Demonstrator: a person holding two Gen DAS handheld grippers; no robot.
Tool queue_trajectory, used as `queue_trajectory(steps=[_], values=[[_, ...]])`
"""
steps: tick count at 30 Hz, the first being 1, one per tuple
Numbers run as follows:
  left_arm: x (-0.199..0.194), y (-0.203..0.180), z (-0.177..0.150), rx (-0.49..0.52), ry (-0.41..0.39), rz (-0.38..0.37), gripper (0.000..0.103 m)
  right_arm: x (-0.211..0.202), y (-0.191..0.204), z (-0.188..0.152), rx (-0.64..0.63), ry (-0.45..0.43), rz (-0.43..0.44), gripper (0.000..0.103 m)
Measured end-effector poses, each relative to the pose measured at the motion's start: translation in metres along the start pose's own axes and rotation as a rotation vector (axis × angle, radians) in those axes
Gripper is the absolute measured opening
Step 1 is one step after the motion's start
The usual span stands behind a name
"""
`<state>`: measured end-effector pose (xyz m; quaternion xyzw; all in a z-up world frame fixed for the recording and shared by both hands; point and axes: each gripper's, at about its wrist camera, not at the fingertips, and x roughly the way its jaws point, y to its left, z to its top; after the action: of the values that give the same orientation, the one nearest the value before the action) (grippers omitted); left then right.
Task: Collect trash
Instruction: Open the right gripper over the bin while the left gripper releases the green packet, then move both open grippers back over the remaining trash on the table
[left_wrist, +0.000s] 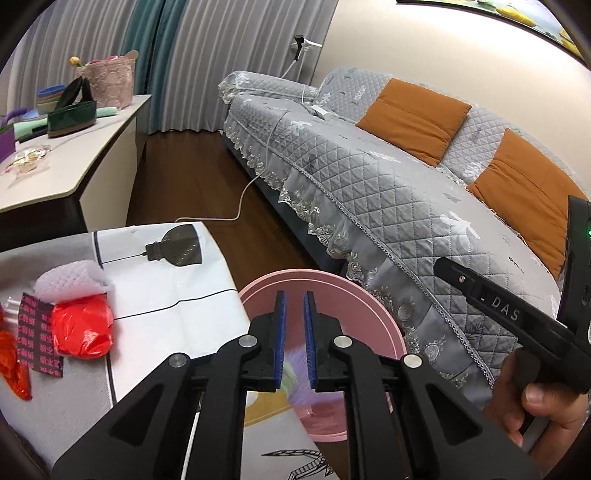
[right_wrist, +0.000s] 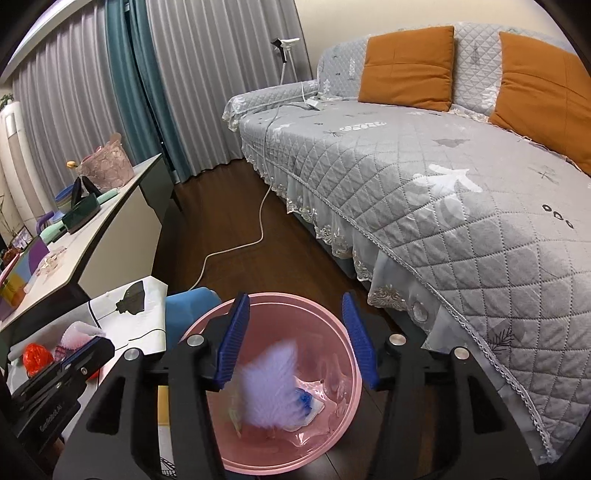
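Hovering over pink bin (right_wrist: 343, 369): right gripper (right_wrist: 295, 339) wide, empty; left gripper (left_wrist: 294, 339) narrowly parted, empty; risk: red bag (left_wrist: 83, 328) slipping.

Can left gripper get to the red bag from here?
Probably yes. The red bag lies exposed on the table, left of the left gripper, nothing between. The narrow jaws would need opening.

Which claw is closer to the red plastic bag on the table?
Left. The left claw is beside the table, right of the red plastic bag. The right claw hangs open over the pink bin, farther away.
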<state>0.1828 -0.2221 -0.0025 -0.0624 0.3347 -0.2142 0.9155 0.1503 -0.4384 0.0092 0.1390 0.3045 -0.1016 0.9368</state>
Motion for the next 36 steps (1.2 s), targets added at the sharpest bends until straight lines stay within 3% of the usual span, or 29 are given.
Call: queue_trajectory(steps=[8, 17, 27, 36], values=[[-0.026, 0.005, -0.003, -0.004, -0.018, 0.024, 0.013, -0.008, 0.011, 0.001, -0.014, -0.023, 0.032, 0.054], [-0.08, 0.026, -0.01, -0.019, -0.066, 0.086, 0.017, -0.031, 0.047, -0.004, -0.059, -0.065, 0.114, 0.055], [-0.153, 0.086, -0.019, -0.065, -0.111, 0.207, 0.017, -0.049, 0.109, -0.015, -0.119, -0.081, 0.226, 0.055], [-0.19, 0.151, -0.03, -0.114, -0.144, 0.315, 0.017, -0.04, 0.165, -0.033, -0.184, -0.044, 0.319, 0.054]])
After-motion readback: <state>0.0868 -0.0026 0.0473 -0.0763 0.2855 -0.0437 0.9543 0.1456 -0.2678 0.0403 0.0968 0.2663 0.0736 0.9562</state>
